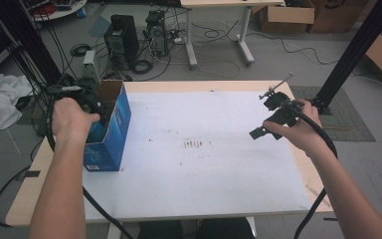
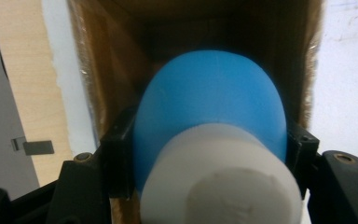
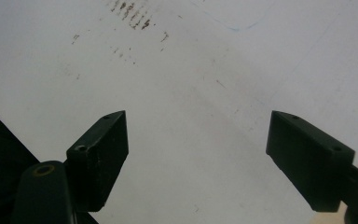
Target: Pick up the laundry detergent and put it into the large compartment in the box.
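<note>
Left tool point(image 2: 209, 154) is closed on a blue bottle point(image 2: 209, 98) with a white cap point(image 2: 223, 182); in the left gripper view its two black jaws press on the two sides of the blue body, and the cap points toward the camera. The bottle is down inside the open top of a blue carton point(image 1: 110, 130), and the brown inner walls point(image 2: 112, 70) of this carton stand around it on both sides and behind it. I cannot tell if the bottle touches the bottom of the carton. In the high view the left hand point(image 1: 72, 119) is above the opening of the carton and covers the tool, so the bottle itself is hidden there. The carton stands upright on the left part of the bench point(image 1: 204, 149), which carries a white sheet, near its left edge. Right tool point(image 1: 270, 121) is held in the right hand point(image 1: 298, 130) above the right side of the bench, well apart from the carton. Its jaws are spread wide, and in the right gripper view there is nothing between them, just the white sheet below with some small brown marks point(image 3: 130, 11). The same marks point(image 1: 195, 144) are in the middle of the sheet in the high view. A black cable point(image 1: 323, 139) goes from the right tool over the wrist and down past the edge of the bench.
</note>
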The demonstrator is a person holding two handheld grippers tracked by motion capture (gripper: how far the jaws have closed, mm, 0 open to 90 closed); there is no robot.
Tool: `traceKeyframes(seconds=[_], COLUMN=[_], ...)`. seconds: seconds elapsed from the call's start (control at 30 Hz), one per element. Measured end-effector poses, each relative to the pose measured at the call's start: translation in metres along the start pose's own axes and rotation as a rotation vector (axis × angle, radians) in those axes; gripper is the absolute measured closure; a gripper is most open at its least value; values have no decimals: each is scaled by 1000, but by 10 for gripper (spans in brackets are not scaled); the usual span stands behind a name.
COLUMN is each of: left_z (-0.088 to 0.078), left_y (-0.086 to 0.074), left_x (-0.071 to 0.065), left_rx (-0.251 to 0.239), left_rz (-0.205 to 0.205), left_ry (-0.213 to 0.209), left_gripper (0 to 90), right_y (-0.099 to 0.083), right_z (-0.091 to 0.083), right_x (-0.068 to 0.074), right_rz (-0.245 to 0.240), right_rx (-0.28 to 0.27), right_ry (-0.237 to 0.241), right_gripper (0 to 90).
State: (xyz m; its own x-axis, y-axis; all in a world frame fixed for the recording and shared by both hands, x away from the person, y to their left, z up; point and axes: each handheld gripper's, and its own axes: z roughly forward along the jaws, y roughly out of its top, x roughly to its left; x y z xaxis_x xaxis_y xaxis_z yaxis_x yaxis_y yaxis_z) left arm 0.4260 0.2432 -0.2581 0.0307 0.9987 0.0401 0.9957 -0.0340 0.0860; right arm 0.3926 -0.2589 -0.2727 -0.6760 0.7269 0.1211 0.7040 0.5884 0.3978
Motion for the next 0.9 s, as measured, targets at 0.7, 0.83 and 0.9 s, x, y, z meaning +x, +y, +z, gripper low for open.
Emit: traceKeyframes(seconds=[0.7, 0.83, 0.9], left_z=[22, 23, 23], left_y=[-3, -3, -2], left_x=[0, -2, -3], left_rx=[26, 25, 28], left_rz=[1, 0, 4], left_ry=[20, 28, 29], left_gripper=[378, 376, 375], right_y=[-3, -3, -4], right_z=[3, 3, 2], right_x=[-3, -3, -3], right_rz=[6, 6, 6], right_rx=[-3, -3, -1], right_ry=[4, 6, 4], right_gripper=[206, 206, 206])
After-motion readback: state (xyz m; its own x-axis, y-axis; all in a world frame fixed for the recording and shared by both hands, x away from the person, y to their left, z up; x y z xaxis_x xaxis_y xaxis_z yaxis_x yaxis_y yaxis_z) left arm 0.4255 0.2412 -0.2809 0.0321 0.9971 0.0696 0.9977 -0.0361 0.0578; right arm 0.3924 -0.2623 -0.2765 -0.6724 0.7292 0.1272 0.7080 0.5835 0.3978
